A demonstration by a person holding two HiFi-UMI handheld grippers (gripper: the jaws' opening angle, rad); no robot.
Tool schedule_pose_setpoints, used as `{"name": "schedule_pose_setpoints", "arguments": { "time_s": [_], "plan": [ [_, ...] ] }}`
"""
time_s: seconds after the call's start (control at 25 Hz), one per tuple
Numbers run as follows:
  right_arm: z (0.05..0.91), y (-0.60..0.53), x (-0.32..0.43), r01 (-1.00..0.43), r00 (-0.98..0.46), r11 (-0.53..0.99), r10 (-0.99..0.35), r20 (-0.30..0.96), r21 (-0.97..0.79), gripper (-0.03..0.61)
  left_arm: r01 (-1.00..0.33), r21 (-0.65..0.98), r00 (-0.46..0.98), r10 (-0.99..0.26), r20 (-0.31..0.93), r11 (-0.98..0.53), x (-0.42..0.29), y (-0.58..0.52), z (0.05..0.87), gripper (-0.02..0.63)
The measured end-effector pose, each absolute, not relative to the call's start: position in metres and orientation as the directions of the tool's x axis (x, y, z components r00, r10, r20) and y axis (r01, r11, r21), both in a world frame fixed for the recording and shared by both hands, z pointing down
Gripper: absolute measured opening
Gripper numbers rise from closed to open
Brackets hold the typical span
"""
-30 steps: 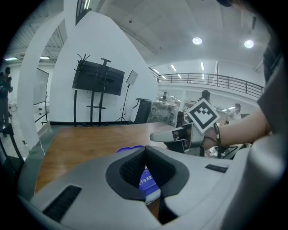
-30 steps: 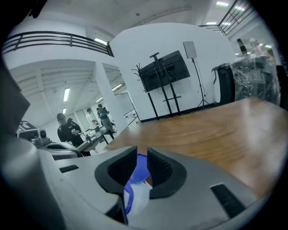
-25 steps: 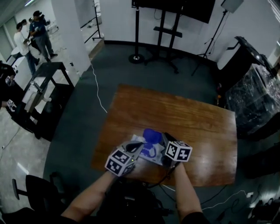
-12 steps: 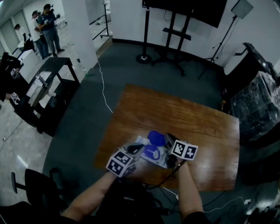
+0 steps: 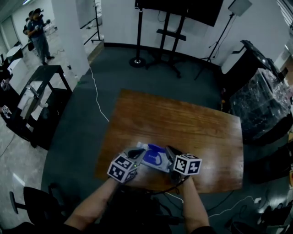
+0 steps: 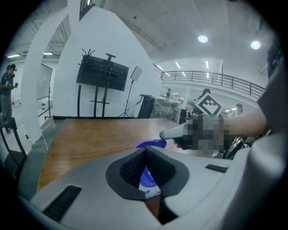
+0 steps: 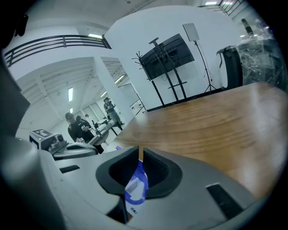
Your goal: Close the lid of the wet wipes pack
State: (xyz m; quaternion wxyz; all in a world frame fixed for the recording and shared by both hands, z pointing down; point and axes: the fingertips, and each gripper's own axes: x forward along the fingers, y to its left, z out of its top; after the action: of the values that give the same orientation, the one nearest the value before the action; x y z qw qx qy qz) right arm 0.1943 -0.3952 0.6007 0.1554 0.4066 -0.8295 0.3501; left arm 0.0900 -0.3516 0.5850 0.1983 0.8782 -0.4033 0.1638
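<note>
Head view: your left gripper [image 5: 136,152] and right gripper [image 5: 170,151] each pinch one end of the wet wipes pack [image 5: 153,159], stretched between them (lid [image 6: 151,143] nearer the right).

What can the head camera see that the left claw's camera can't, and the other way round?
Only the head view: a black chair and the marker cube on the left claw. Only the left claw view: ceiling lights and a railing. Both: the wooden table, the blue wet wipes pack, the right claw and the TV.
</note>
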Motion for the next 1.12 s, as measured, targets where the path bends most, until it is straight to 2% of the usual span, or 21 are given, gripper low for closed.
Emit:
{"name": "schedule_pose_setpoints", "arguments": {
  "time_s": [0.32, 0.56, 1.12],
  "plan": [
    [0.622, -0.352, 0.182, -0.796, -0.596, 0.476, -0.510, 0.620, -0.374, 0.028, -0.756, 0.213, 0.637, -0.619, 0.460, -0.619, 0.100, -0.358, 0.591, 0.000],
    [0.647, -0.329, 0.172, -0.807, -0.572, 0.471, -0.474, 0.669, -0.356, 0.028, -0.729, 0.213, 0.647, -0.553, 0.525, -0.650, 0.105, -0.349, 0.618, 0.000],
    [0.665, -0.317, 0.168, -0.839, -0.479, 0.498, -0.482, 0.734, -0.220, 0.012, -0.700, 0.173, 0.610, -0.454, 0.650, -0.693, 0.115, -0.336, 0.661, 0.000]
  ]
}}
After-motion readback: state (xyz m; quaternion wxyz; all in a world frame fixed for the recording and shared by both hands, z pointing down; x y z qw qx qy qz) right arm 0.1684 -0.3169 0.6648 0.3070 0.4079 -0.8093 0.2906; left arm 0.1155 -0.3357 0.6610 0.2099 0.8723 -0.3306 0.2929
